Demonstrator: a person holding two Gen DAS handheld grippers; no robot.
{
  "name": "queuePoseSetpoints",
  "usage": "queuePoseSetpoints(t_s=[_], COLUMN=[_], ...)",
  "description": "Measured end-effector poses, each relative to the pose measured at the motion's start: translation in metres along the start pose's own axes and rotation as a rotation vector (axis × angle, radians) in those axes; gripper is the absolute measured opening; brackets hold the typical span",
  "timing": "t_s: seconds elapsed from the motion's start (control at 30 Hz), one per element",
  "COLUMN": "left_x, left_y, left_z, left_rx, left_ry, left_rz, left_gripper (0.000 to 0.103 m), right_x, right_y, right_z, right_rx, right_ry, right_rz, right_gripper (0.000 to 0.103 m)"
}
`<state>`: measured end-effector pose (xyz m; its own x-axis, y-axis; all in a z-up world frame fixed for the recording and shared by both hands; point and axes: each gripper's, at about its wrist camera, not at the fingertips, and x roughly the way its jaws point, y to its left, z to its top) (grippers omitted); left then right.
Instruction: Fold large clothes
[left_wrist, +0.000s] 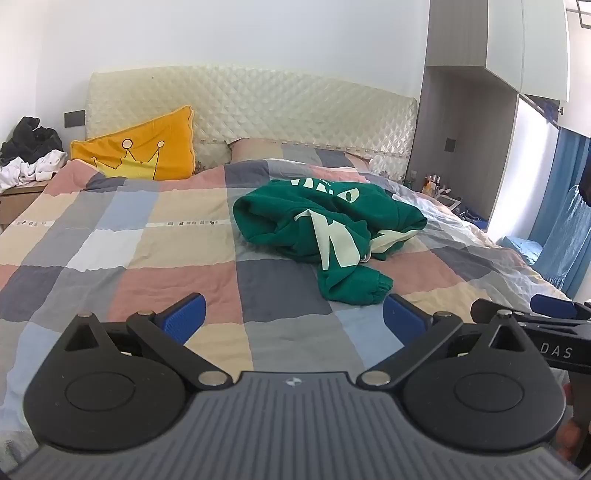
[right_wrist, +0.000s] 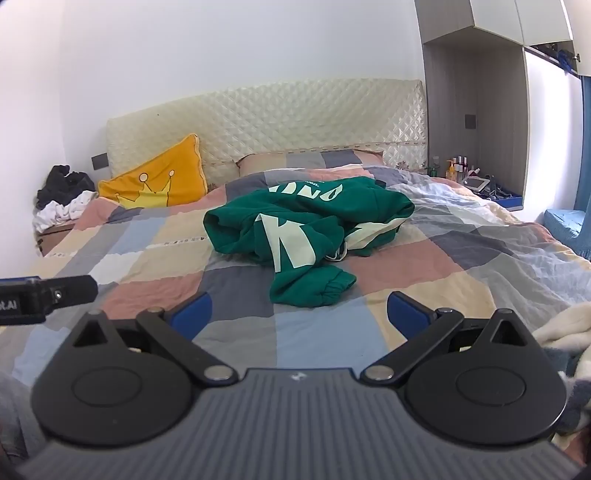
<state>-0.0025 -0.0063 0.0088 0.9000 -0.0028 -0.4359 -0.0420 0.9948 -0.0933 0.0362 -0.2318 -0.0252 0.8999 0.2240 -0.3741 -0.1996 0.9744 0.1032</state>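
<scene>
The bed (left_wrist: 110, 236), under a checked quilt, carries a crumpled green sweatshirt (left_wrist: 325, 229) near its middle, one cuff apparently trailing toward the cameras. Short of it hover the left tongs (left_wrist: 293, 319) and right tongs (right_wrist: 299, 317), both spread apart, empty.

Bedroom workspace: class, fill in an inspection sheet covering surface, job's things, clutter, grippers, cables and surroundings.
Surface: bed with pastel checked quilt, wrinkled.
Job's things: crumpled green sweatshirt with pale lettering, unfolded, mid-bed.
Clutter: orange crown-print cushion against the headboard; black and white clothes heap on the bedside table; white fluffy fabric at the bed's near right.
Grippers: left gripper and right gripper open, empty, short of the sweatshirt.
Cables: nothing seen.
Surroundings: cream quilted headboard, grey wardrobe niche with bottles, blue curtain.
</scene>
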Motion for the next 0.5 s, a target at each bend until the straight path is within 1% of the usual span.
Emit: queuePoseSetpoints(t_s=[0.1, 0.5], left_x=[-0.0043, -0.0094], left_y=[0.0068, 0.0081], left_z=[-0.0010, 0.0002], left_rx=[-0.006, -0.008], left_ry=[-0.008, -0.022], left_rz=[-0.008, -0.025], left_gripper=[0.103, 0.103], right_x=[-0.0028, -0.0064], right_y=[0.0025, 0.0019], right_z=[-0.0004, -0.0034], right_rx=[-0.001, -0.002], right_ry=[-0.006, -0.013], right_rz=[-0.005, -0.011], right_gripper=[0.103, 0.103])
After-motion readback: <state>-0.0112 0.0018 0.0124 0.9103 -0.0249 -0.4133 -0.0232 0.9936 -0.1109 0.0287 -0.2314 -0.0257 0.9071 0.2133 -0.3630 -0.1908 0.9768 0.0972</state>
